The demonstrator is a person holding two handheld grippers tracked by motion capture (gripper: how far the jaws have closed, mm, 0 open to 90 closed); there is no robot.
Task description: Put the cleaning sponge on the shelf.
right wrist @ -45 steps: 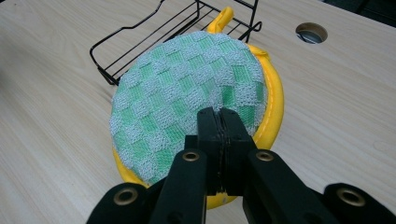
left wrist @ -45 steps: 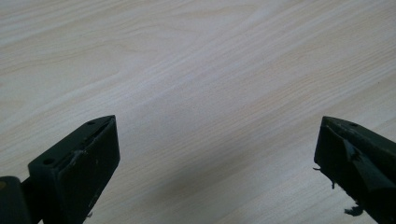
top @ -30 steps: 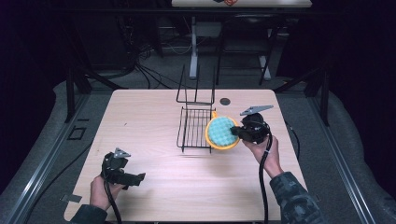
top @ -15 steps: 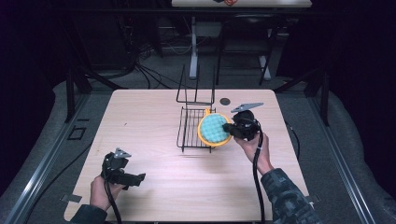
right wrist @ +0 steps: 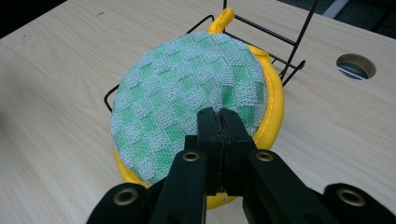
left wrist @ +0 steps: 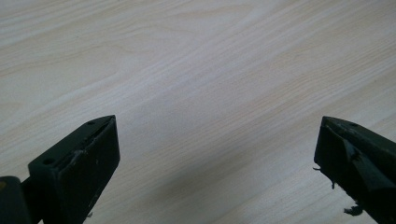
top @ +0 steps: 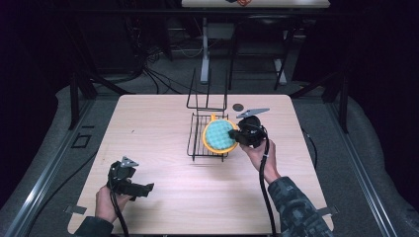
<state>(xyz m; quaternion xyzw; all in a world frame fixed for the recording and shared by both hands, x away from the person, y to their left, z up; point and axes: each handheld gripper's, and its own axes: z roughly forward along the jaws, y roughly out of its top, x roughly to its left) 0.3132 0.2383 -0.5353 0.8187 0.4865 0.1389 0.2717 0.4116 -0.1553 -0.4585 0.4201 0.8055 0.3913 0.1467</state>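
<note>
Spanning most of the high view, the light wood table (top: 163,123) carries a black wire rack (top: 206,134) near its far centre. Over the rack's right side sits the round pot holder (right wrist: 187,107), green-checked terry with a yellow rim, its edge pinched between the closed jaws of the right gripper (right wrist: 218,122). Low above bare wood at the near left corner, the left gripper (top: 143,188) has its jaws spread wide, holding nothing.
</note>
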